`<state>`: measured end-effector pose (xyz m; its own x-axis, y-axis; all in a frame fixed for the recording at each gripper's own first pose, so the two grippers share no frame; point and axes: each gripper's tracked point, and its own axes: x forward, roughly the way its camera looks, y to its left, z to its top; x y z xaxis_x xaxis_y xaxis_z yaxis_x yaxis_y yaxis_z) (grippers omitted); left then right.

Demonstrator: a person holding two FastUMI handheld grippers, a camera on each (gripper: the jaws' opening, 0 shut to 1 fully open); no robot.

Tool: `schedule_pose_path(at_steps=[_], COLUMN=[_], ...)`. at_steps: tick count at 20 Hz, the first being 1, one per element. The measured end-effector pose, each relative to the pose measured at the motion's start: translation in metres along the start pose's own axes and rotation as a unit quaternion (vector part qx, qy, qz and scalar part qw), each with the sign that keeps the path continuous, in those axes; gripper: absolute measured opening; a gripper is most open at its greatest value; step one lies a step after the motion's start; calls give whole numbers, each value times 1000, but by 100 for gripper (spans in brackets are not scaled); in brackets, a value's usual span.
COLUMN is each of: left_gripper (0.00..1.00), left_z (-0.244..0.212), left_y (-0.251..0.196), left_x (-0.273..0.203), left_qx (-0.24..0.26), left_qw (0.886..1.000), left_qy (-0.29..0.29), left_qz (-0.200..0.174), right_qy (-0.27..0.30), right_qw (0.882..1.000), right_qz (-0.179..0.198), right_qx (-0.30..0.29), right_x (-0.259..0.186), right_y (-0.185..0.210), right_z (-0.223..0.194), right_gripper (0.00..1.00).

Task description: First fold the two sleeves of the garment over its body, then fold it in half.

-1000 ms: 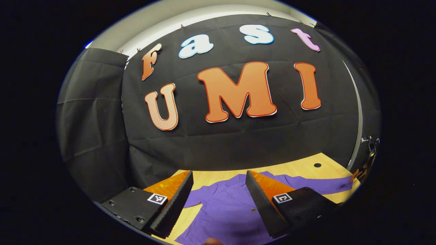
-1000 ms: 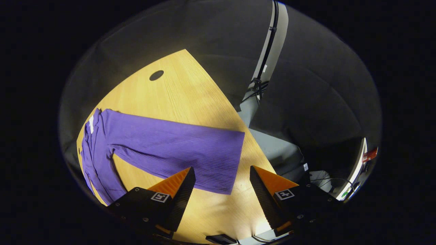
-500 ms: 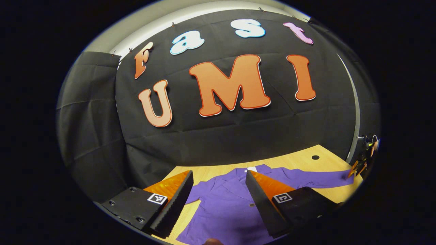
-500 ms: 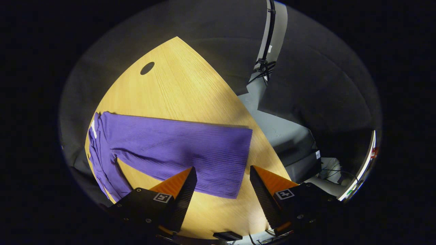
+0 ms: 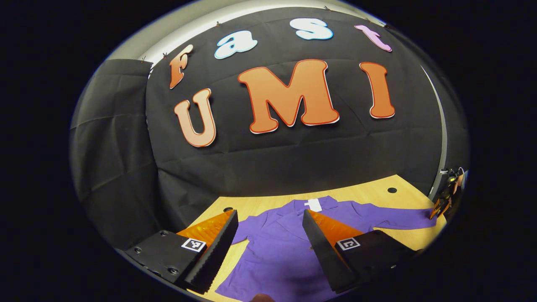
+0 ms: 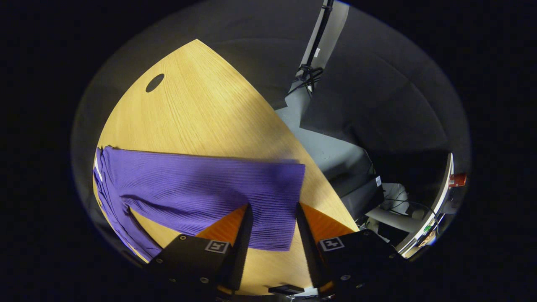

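**Right tongs over the sleeve cuff, left tongs above the shirt body**

My left tongs (image 5: 268,243) hang open, their two fingers wide apart, above the body of the purple shirt (image 5: 285,251). The shirt lies flat on the wooden tabletop (image 5: 369,195), collar toward the black cloth wall. From the left gripper view I see what my other view does not give: the collar with one white tag (image 5: 313,204), the front placket with small buttons, and a short stretch of the left sleeve (image 5: 241,237) beside my left finger. The long right sleeve (image 5: 390,218) stretches away to the far right, where my right tongs (image 5: 440,205) sit small at its end.

The right gripper view gives the close look at that end. My right tongs (image 6: 270,222) have their fingers drawn partway in, a gap between them, standing over the cuff (image 6: 277,209) of the right sleeve (image 6: 201,188); I cannot tell whether the fingers touch the ribbed cloth. The sleeve lies straight and unfolded across the tabletop (image 6: 201,105), the cuff near the table's edge. Beyond the edge this view shows one upright pole with cables (image 6: 312,54) and grey floor clutter.

Counted: one shirt, two sleeves, both still spread out, two tongs. Each view shows one dark round hole in the tabletop (image 6: 155,82).
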<state>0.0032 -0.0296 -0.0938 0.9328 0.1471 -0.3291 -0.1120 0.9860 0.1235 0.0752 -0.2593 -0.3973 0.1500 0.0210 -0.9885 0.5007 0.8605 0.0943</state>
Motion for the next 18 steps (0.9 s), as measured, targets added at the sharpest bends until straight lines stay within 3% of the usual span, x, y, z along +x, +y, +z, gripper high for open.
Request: schedule_pose_path(at_steps=[1, 2, 3, 4, 5, 6, 9, 17, 18], left_gripper=[97, 100, 97, 97, 97, 97, 97, 100, 97], left_z=[0, 3, 4, 4, 1, -1, -5, -2, -1], left_y=[1, 3, 4, 6, 10, 13, 23, 37, 43], left_x=[-1, -2, -4, -6, -8, -10, -14, -6, -5], left_qx=[0, 1, 1, 0, -2, -5, -9, -14, -15], left_qw=[1000, 1000, 1000, 1000, 1000, 1000, 1000, 1000, 1000], left_qy=[-1, -4, -9, -10, -8, -6, -6, -19, -23], left_qz=[2, 3, 4, 6, 8, 9, 19, -3, -6], right_qy=[-1, -5, -7, -9, -11, -9, -20, -76, -84], right_qw=[1000, 1000, 1000, 999, 999, 997, 996, 988, 987], right_qz=[2, 6, 13, 23, 35, 51, 79, 131, 136], right_qx=[3, 9, 20, 33, 40, 48, 46, 14, 11], right_x=[0, -1, 0, 0, -1, -2, -15, -101, -112], right_y=[3, 4, 6, 8, 10, 14, 24, 66, 73], right_z=[1, 3, 5, 5, 5, 3, 4, -2, -4], right_gripper=[59, 44, 36, 10, 13, 8, 4, 4, 4])
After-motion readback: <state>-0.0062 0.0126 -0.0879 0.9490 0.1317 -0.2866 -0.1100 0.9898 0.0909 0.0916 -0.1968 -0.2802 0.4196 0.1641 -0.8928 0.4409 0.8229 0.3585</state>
